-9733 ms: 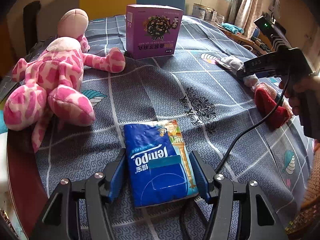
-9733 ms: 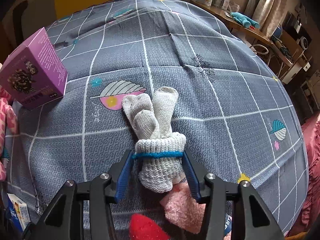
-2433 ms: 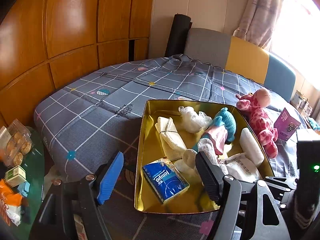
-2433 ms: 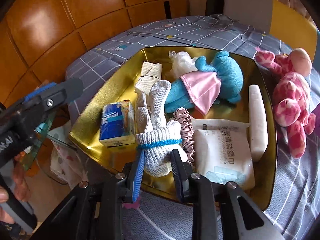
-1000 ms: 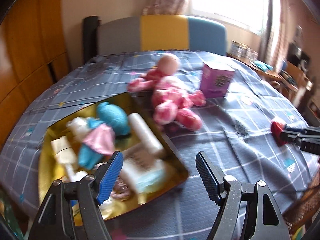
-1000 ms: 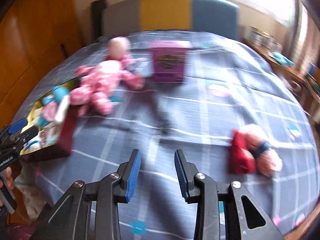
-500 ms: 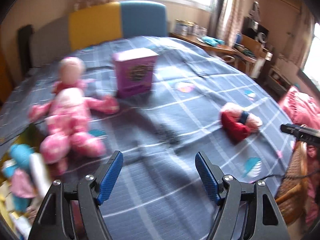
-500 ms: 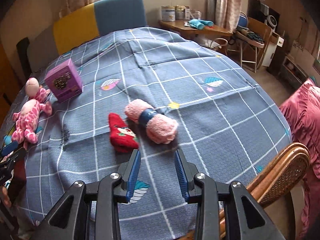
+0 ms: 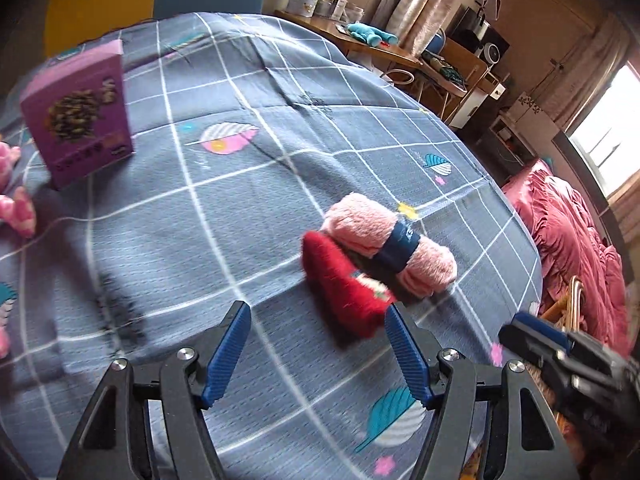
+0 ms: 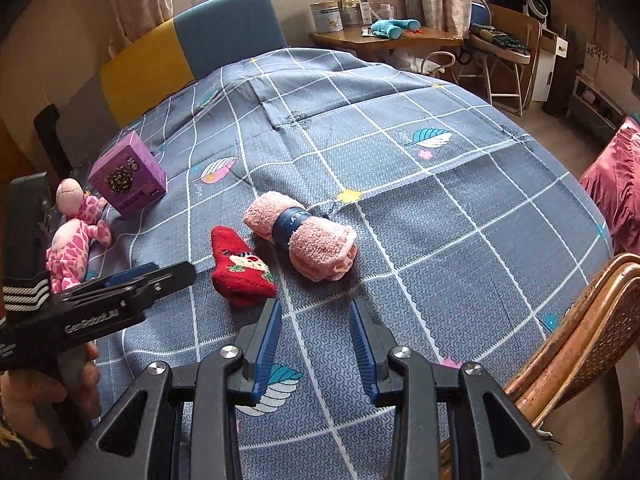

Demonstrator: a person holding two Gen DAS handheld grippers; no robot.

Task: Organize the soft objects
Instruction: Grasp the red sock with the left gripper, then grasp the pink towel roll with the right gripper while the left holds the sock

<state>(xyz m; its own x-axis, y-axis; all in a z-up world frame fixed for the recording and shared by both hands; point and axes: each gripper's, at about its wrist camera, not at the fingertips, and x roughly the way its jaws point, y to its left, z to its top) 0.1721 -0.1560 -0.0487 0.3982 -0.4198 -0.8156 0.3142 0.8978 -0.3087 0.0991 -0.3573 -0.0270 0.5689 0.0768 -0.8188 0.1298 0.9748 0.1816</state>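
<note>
Red sock (image 9: 344,284) and pink towel roll (image 9: 390,242) await collection as I bring my left tool (image 9: 318,354), empty and narrowing, and half-open, empty right tool (image 10: 315,344) near

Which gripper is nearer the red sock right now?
Left. The left gripper hangs just short of the red sock, jaws open and closing. The right gripper, also open, sits beside it, slightly farther off.

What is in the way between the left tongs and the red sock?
Nothing visible. The left tongs are open, with only bare blue checked cloth between them and the red sock. The pink rolled towel lies behind the sock, touching it.
</note>
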